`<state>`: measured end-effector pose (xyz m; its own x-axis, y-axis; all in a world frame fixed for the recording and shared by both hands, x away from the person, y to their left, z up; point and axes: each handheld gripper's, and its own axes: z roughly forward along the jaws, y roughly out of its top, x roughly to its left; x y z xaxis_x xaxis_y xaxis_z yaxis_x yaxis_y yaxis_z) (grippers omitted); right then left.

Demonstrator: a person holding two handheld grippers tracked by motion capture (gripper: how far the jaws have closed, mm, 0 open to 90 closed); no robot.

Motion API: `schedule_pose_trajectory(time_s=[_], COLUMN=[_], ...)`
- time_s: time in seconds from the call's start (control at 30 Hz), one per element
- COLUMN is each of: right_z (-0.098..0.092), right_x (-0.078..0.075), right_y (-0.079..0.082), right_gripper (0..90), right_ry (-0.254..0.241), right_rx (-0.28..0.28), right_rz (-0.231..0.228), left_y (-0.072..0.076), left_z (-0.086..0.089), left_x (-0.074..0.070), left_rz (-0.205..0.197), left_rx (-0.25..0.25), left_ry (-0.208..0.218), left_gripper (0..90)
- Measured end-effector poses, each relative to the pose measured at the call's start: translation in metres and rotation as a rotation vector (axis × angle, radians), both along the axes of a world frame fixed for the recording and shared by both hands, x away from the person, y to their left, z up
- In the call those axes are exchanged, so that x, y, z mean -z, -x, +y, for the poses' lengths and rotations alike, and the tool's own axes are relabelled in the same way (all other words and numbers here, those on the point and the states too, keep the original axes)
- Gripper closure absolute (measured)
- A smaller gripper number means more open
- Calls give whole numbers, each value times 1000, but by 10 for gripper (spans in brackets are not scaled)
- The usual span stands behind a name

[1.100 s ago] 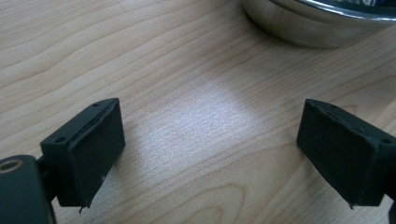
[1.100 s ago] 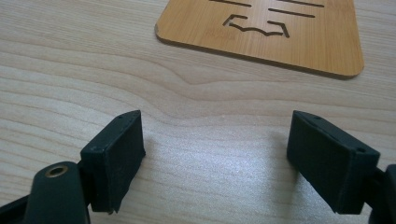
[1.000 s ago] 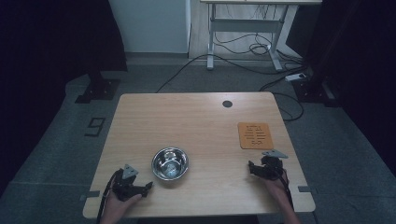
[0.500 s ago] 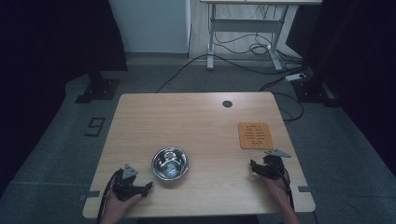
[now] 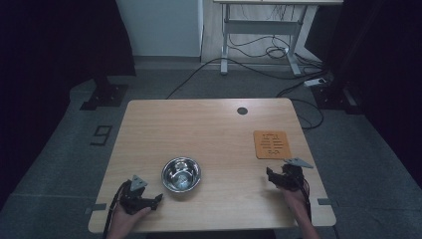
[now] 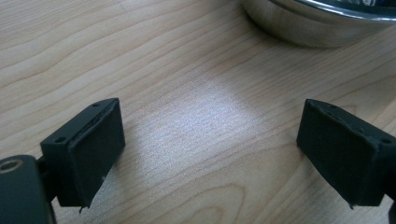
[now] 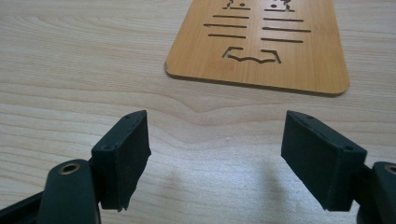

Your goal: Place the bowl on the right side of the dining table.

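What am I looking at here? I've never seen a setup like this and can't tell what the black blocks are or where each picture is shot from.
A person sits at a wooden table, holding a hand-operated tool with two jaws in each hand. The high view looks down from above: the left gripper is at the lower left, the right gripper at the lower right. The other two pictures come from cameras riding on those tools, so the black blocks are their own jaws. Both stand open and hold nothing. On the table lie a steel bowl, just ahead of the left gripper, and a thin orange wooden board with cut-out slots, ahead of the right one.
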<state>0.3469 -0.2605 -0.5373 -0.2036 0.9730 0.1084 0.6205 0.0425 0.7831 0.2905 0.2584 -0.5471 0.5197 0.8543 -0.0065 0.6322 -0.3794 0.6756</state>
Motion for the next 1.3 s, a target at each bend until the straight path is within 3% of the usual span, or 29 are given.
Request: schedule_pose_trajectory(time_s=[0.6,1.2,1.3], right_z=[12,21,23], right_x=[-15,-23,-24], right_y=[7,7,6], right_gripper=[234,242,246], right_ry=[-50,-84,-107], right_rx=[-18,-32,-37], right_rz=[-46,-55,-58], left_y=[0,0,0], left_z=[0,0,0], left_x=[0,0,0], left_rz=[0,0,0], left_rx=[0,0,0], left_ry=[0,0,0], left_gripper=[74,74,74])
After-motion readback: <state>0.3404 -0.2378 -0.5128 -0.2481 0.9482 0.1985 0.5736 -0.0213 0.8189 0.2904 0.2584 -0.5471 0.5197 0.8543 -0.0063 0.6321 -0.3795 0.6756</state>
